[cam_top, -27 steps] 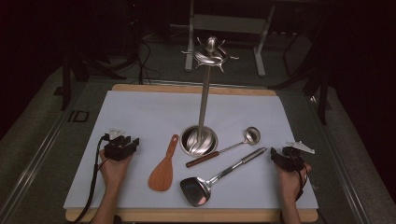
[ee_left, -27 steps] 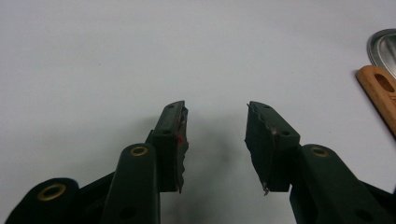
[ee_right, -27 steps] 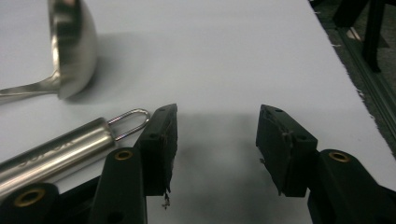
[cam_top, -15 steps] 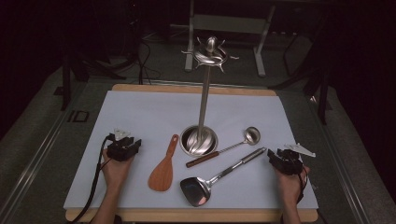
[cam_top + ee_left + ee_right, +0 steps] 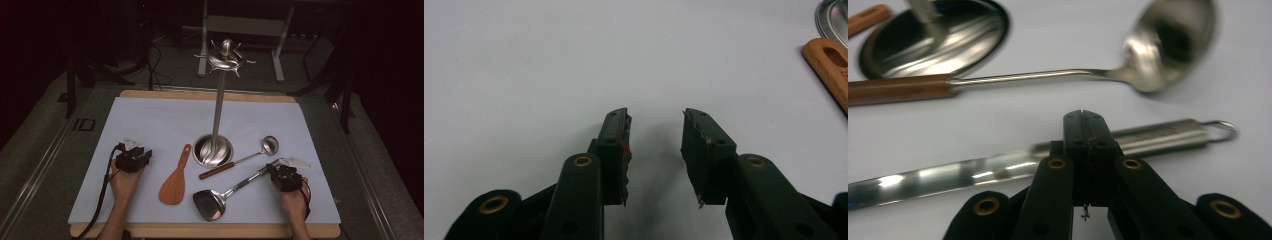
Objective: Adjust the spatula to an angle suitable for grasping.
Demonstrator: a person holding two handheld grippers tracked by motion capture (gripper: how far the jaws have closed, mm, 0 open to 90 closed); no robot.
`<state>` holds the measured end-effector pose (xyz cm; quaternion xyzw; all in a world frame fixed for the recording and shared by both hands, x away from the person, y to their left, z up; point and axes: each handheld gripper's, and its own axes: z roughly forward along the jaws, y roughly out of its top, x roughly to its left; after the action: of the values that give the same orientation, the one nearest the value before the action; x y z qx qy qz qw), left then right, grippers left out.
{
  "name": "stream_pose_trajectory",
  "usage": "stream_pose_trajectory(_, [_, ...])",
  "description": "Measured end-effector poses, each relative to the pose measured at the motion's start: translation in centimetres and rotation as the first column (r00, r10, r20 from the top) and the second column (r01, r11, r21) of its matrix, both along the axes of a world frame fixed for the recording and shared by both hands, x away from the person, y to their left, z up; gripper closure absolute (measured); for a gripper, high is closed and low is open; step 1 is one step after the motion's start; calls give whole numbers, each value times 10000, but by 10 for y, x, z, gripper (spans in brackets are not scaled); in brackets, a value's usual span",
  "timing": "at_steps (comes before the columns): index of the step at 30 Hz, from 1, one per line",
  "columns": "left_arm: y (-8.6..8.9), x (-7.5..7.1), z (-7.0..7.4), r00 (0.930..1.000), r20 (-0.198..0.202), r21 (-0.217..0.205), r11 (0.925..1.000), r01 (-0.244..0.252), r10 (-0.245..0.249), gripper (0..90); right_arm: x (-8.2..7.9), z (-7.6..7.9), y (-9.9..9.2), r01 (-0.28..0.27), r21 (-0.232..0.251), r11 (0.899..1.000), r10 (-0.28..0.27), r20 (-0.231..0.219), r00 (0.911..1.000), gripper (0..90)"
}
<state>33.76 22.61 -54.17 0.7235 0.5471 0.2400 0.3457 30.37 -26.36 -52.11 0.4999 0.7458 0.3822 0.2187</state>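
Observation:
My right gripper [image 5: 276,170] is shut with nothing between its jaws. In the right gripper view its closed tips [image 5: 1085,125] sit just in front of the steel spatula's handle [image 5: 1158,135], near the hanging loop. The steel spatula [image 5: 220,196] lies slanted at the front of the white mat. Beyond it lies a ladle [image 5: 270,145] [image 5: 1168,45] with a wooden grip. A wooden rice paddle [image 5: 175,186] lies left of the spatula. My left gripper [image 5: 135,153] [image 5: 655,125] rests open over bare mat, left of the paddle's handle [image 5: 829,65].
A tall steel utensil stand [image 5: 219,107] rises from a round base [image 5: 213,150] [image 5: 933,40] at the mat's centre, with hooks at its top [image 5: 226,57]. The white mat [image 5: 150,120] lies on a wooden board. Dark floor, cables and table legs lie beyond.
My right gripper has moved left, up to the end of the spatula handle. My left gripper has stayed about where it was.

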Motion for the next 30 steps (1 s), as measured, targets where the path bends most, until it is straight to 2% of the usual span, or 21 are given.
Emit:
stream_pose_trajectory(8, [-1, 0, 0, 10000, -12, 38, 10000, 14, -14, 637, -7, -1, 20, -860, -253, 9960, 857, -138, 9962, 900])
stream_pose_trajectory(16, [-1, 1, 0, 10000, -73, 181, 9998, 64, -63, 633, -6, -6, 24, -1037, -428, 9937, 1027, -252, 9944, 900])
stream_pose_trajectory(22, [-2, 1, 0, 10000, -61, 170, 9998, 67, -66, 631, -5, -5, 26, -1067, -713, 9917, 1058, -173, 9942, 900])
stream_pose_trajectory(26, [-2, 1, 0, 9999, -67, 156, 9998, 79, -78, 630, -3, -5, 22, -807, -1194, 9896, 804, -75, 9967, 900])
stream_pose_trajectory(30, [-2, 1, 0, 9999, -90, 173, 9998, 83, -81, 629, 4, -4, 12, -502, -1134, 9923, 495, -92, 9987, 900])
